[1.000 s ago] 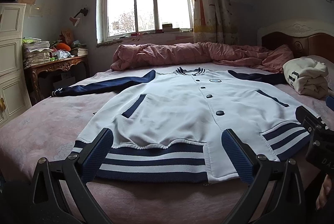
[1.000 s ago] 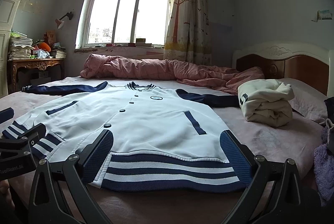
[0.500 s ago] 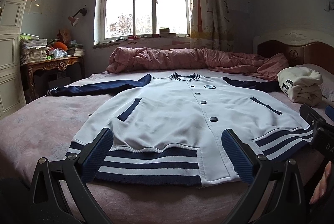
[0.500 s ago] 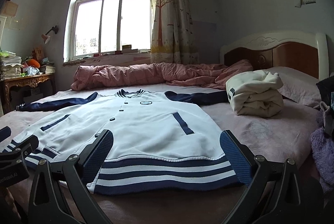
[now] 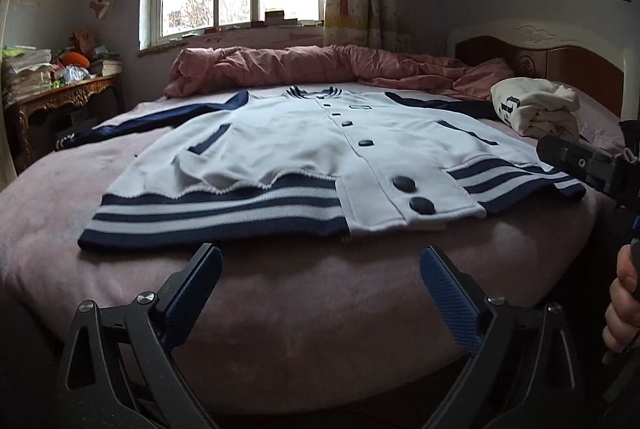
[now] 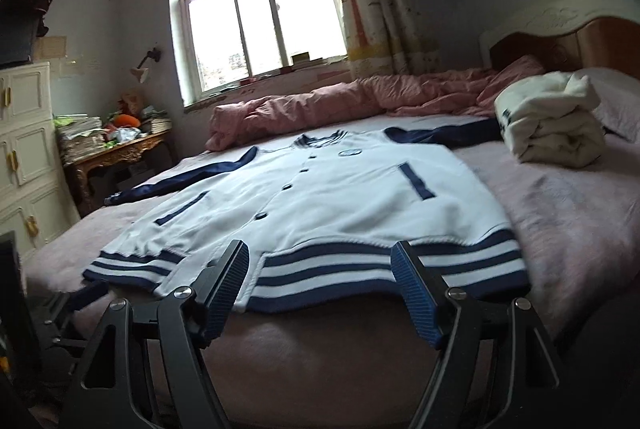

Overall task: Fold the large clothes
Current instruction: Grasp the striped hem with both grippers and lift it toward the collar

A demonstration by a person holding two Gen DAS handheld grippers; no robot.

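A white baseball jacket [image 5: 288,149] with navy sleeves and a striped navy hem lies flat, front up and buttoned, on the pink bed [image 5: 320,313]. My left gripper [image 5: 320,271] hovers just short of the hem's left half, over bare bedspread. Its jaws are wide and closing, with nothing between them. In the right wrist view the jacket [image 6: 340,197] lies tilted. My right gripper [image 6: 322,269] is at the hem's right half, its jaws closing. The striped hem shows between the fingertips, and the pads do not press on it.
A folded cream garment [image 5: 536,109] sits near the headboard [image 5: 560,57] at right. A rumpled pink quilt [image 5: 320,65] runs along the far side under the window. A cluttered side table [image 5: 60,97] and a white cabinet [image 6: 24,149] stand left. A person's hand [image 5: 622,305] shows at right.
The left gripper has dropped and drawn back, so its fingertips now sit below the hem instead of over it. The right gripper's fingers have narrowed and its view has rolled.
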